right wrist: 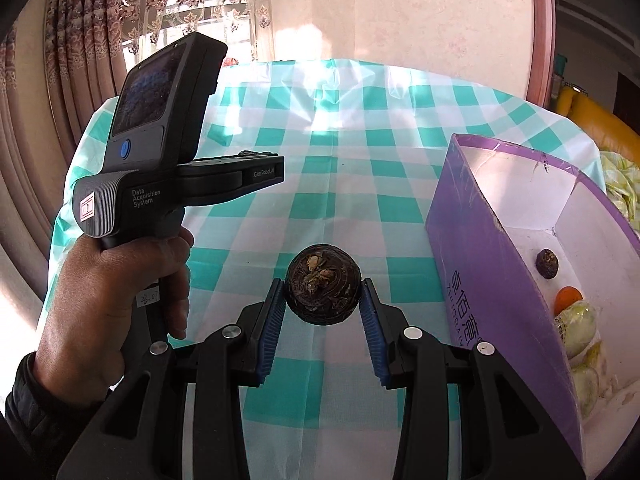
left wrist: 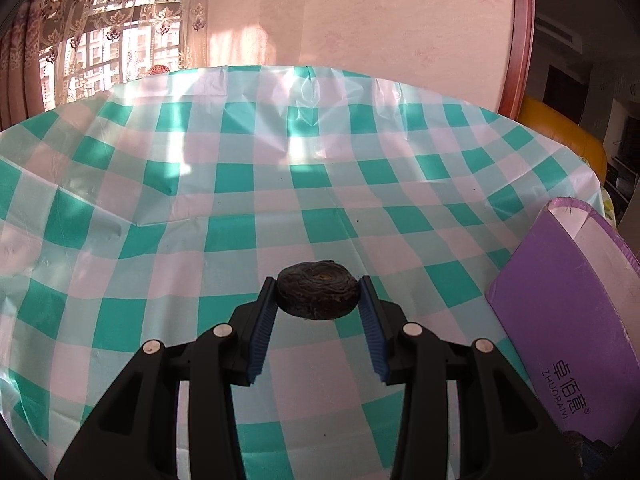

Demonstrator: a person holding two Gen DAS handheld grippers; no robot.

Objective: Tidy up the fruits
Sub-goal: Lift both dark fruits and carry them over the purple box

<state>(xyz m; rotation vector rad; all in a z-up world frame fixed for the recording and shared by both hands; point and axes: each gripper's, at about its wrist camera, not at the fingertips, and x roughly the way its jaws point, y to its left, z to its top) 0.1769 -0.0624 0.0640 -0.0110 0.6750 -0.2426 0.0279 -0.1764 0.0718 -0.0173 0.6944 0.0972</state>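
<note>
I am holding a dark water chestnut (left wrist: 318, 295) clenched between the blue pads of the left gripper (left wrist: 319, 294), lifted above the checked tabletop (left wrist: 240, 200), and I am gripping a second, rounder water chestnut (right wrist: 323, 285) the same way in the right gripper (right wrist: 323, 292). In the right wrist view the person's left hand (right wrist: 116, 292) is wrapping the handle of the left device, which is sitting off to the left of my right gripper. The purple box (right wrist: 472, 240) is standing just to the right, open, with another small dark chestnut (right wrist: 546, 264), an orange fruit (right wrist: 568, 295) and some pale yellow-green pieces (right wrist: 578, 328) already lying inside. My worry is the grip itself: both chestnuts are being pinched only at the pad tips, so I judge that a tilt or a knock against the tall box wall could roll one out onto the tabletop. Crossing both grippers toward the box together could also make them collide.
</note>
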